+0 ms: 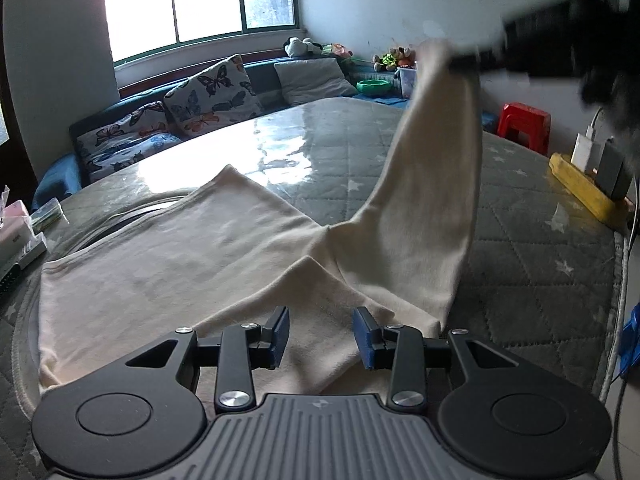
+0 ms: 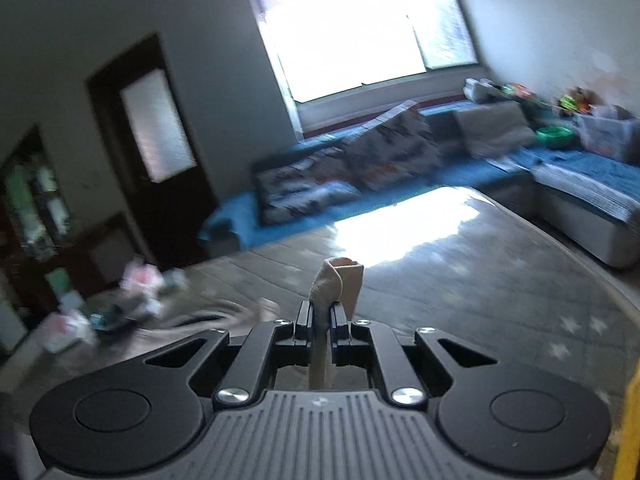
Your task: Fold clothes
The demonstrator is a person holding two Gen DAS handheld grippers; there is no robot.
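Cream garment (image 1: 168,264) is lying mostly flat on the table (image 1: 540,248) (grey quilted cover with stars under a glossy clear sheet). One long part of it, looks like a sleeve (image 1: 436,184), is rising off the cloth up to the right hand-held gripper (image 1: 464,62), which is blurred at the upper right in the left wrist view. In the right wrist view that right hand-held gripper (image 2: 322,316) is pinching together on a bunched bit of the same cream fabric (image 2: 338,280), cloth sticking out above the pads and hanging down behind them.

Left hand-held gripper (image 1: 322,338) is hovering low over the near edge of the garment, blue pads (image 1: 280,330) standing apart, nothing between them; a folded corner of cloth is lying just beyond the tips.

Along the table's right edge a yellow power strip (image 1: 580,186) is sitting with chargers plugged in. Butterfly cushions (image 1: 208,96) are leaning on the blue sofa behind, under the window (image 1: 200,4). A red stool (image 1: 524,120) is standing beyond the far right side.
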